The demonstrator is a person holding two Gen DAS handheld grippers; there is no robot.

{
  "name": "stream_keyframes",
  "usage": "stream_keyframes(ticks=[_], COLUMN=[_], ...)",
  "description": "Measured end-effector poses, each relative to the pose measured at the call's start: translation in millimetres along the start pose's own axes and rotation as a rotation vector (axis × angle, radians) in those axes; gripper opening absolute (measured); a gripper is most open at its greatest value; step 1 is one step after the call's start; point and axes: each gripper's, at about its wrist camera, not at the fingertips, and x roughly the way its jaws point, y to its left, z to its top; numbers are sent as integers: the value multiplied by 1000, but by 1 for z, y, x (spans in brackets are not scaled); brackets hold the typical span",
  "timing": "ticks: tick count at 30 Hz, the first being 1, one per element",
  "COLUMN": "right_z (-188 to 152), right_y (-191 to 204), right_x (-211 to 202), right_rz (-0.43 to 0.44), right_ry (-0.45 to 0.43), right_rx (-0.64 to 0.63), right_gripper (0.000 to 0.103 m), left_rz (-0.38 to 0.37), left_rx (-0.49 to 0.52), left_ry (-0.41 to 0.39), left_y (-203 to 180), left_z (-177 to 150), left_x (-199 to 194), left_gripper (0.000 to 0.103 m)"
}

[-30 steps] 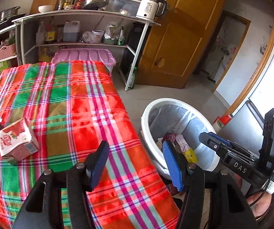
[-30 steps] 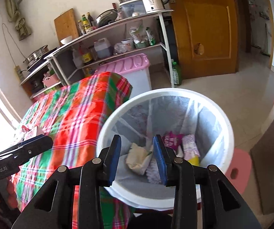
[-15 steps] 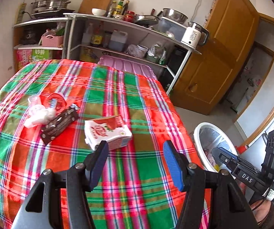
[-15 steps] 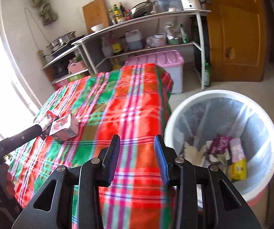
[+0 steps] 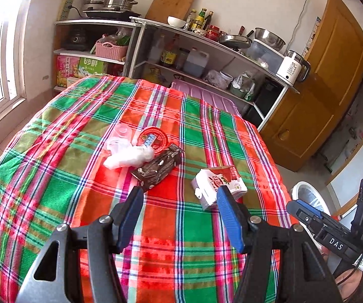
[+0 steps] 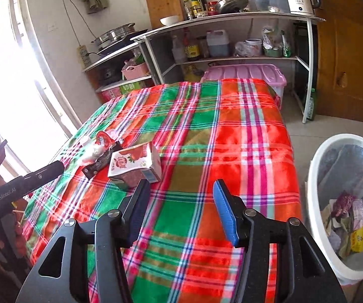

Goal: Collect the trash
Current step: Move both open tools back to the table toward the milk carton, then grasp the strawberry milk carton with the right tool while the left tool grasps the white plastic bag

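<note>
Trash (image 5: 156,159) now before both grippers

One table under a plaid cloth (image 5: 85,116) carries five pieces of trash: one milk carton (image 5: 219,185), one dark wrapper (image 5: 157,168), one white tissue wad (image 5: 128,157), one red lid (image 5: 153,140) and one clear cup (image 5: 122,132). One white bin (image 6: 315,202) stands on the floor, holding several scraps too jumbled to count. Two grippers, left (image 5: 180,218) and right (image 6: 181,212), are over the cloth, each with two fingers.
</note>
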Motion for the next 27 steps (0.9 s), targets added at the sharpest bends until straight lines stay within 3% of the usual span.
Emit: stream_keyframes(ticks=[6, 15, 21, 27], right_z=[8, 11, 8, 6], right_y=[39, 93, 97, 70], right_x=[23, 69, 86, 75], right_rz=[21, 0, -84, -163], right_ry=[3, 46, 62, 50], right_rx=[-55, -148, -169, -138], right_gripper=[64, 65, 65, 65], left_rz=[17, 27, 18, 2], left_rx=[-35, -69, -72, -68], left_ry=[-6, 19, 35, 45], left_y=[24, 52, 61, 65], left_z=[5, 6, 8, 11], left_x=[-2, 5, 12, 20], left_gripper=[63, 63, 63, 63])
